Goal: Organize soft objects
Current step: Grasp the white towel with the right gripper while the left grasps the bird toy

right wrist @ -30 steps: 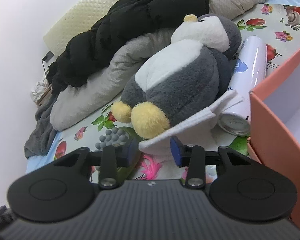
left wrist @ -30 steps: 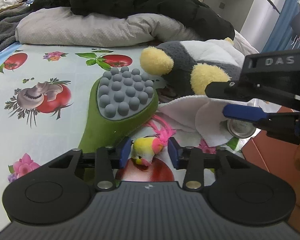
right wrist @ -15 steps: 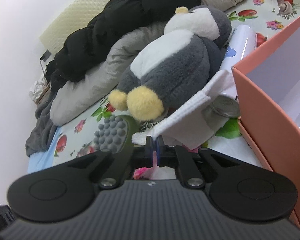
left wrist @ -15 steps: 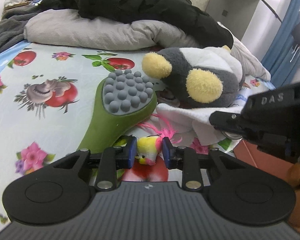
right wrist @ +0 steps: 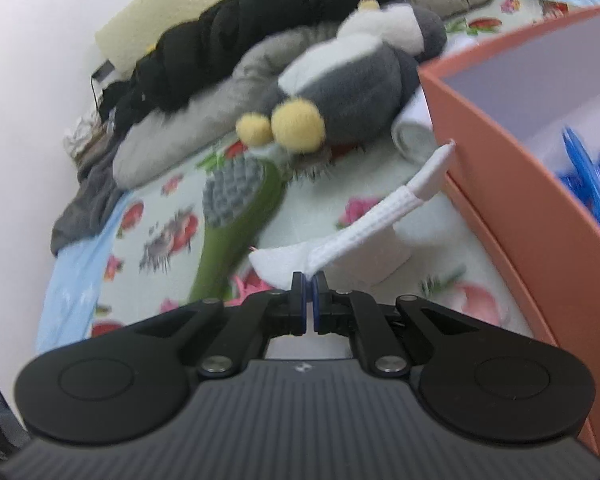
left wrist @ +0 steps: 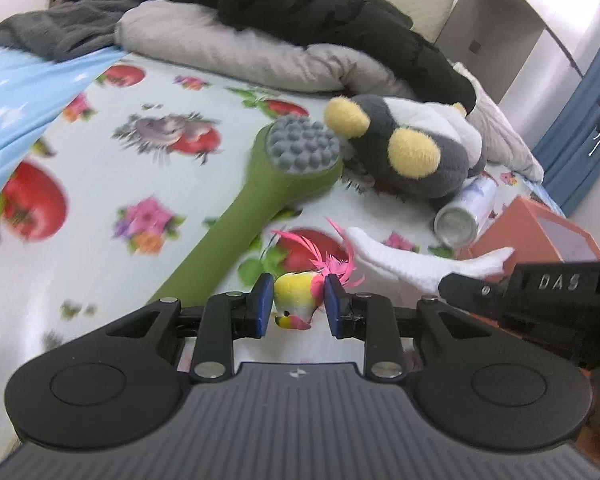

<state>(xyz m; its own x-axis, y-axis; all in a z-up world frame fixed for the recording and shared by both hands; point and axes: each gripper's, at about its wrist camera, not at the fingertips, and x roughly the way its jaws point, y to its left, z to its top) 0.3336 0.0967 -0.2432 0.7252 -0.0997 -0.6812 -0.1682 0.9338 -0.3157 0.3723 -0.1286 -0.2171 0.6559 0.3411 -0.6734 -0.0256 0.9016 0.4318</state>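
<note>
Flowered bedsheet (left wrist: 100,152), gripped bird toy (left wrist: 298,294)

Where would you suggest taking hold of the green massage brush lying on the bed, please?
Grip the green massage brush by its long handle, about midway, coming from above with the jaws across its width. The handle is narrow, lies flat on the sheet and is bare along its length. Its studded head is wider and sits right beside the plush penguin, so there is less room there.

We see from each wrist, looking forward and down along the fingers, close over the bed; both views share the plush penguin (left wrist: 416,148) (right wrist: 352,80) and green massager (left wrist: 260,200) (right wrist: 236,216).
</note>
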